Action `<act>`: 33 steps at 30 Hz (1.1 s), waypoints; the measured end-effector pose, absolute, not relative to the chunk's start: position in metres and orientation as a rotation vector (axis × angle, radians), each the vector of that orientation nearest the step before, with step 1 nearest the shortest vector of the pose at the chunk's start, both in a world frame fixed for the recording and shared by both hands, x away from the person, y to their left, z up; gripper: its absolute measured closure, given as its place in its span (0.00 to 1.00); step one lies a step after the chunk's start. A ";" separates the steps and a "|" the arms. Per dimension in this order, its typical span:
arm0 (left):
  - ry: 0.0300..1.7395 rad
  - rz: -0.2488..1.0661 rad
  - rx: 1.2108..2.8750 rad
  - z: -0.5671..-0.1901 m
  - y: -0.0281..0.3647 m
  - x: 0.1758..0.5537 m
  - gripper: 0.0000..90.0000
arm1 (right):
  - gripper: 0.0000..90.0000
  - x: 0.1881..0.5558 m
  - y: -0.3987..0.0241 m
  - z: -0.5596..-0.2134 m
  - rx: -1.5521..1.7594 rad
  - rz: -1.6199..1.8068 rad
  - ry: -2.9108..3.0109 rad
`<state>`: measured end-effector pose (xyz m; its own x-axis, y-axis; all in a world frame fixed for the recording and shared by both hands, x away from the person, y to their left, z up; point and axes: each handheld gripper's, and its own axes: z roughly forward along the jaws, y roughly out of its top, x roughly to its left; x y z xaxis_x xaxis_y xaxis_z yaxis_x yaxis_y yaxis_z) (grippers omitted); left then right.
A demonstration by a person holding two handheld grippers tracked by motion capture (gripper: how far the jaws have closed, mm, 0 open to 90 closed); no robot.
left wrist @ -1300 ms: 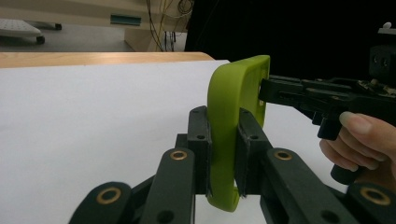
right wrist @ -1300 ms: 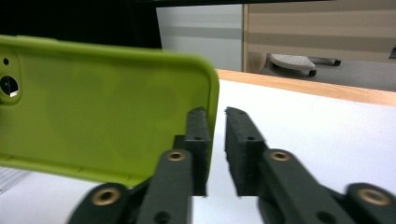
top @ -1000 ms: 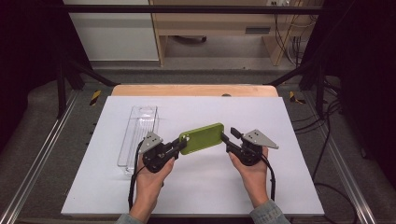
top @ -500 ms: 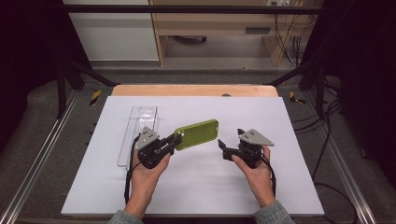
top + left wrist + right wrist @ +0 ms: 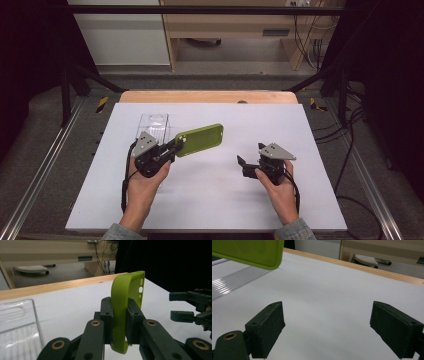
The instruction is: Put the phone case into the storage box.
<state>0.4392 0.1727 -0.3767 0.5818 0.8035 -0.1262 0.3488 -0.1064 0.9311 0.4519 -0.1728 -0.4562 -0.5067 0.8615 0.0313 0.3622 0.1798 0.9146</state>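
Your left hand-held gripper [image 5: 172,148] is pinching the green phone case [image 5: 199,140] by one short end, both pads pressed flat against its sides; in the left gripper view the case [image 5: 125,312] stands on edge between the jaws, rising away from you with its camera cut-outs near the far end. You hold it lifted off the counter [image 5: 210,200], slanting up and to the right. Just behind and beside that gripper lies the clear plastic tray [image 5: 152,125], flat on the white surface, its ribbed floor also showing at the left edge of the left gripper view [image 5: 17,325].

Your right hand-held gripper [image 5: 245,162] sits well apart from the case, low over the counter, its jaws spread wide with nothing between them; they have just been opening. In the right gripper view the two pads [image 5: 268,327] frame bare white surface, and a corner of the green case [image 5: 249,252] hangs at upper left, above the tray's ribbing [image 5: 234,281].
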 end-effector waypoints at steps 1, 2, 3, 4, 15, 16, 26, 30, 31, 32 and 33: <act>0.963 0.512 1.700 -0.376 0.174 0.440 0.87 | 0.14 0.451 -0.174 -0.458 1.143 1.299 1.956; 0.961 0.516 1.701 -0.375 0.176 0.440 0.87 | 0.14 0.450 -0.176 -0.459 1.145 1.297 1.957; 0.959 0.522 1.702 -0.373 0.178 0.441 0.87 | 0.15 0.448 -0.181 -0.460 1.136 1.295 1.956; 0.954 0.529 1.708 -0.372 0.180 0.442 0.87 | 0.15 0.448 -0.181 -0.460 1.136 1.295 1.956; 0.941 0.621 1.733 -0.350 0.202 0.451 0.87 | 0.12 0.435 -0.208 -0.462 1.110 1.289 1.887; 0.940 0.627 1.735 -0.348 0.204 0.451 0.87 | 0.12 0.434 -0.209 -0.462 1.106 1.287 1.882; 0.947 0.663 1.741 -0.338 0.219 0.453 0.87 | 0.08 0.424 -0.219 -0.465 1.092 1.302 1.884; 0.948 0.684 1.747 -0.334 0.226 0.453 0.87 | 0.07 0.422 -0.221 -0.468 1.087 1.319 1.879; 0.948 0.689 1.747 -0.333 0.227 0.453 0.87 | 0.06 0.422 -0.222 -0.469 1.090 1.328 1.877; 0.950 0.692 1.747 -0.332 0.229 0.454 0.87 | 0.06 0.421 -0.223 -0.470 1.093 1.334 1.877; 0.953 0.696 1.747 -0.331 0.230 0.454 0.87 | 0.06 0.420 -0.224 -0.470 1.094 1.334 1.875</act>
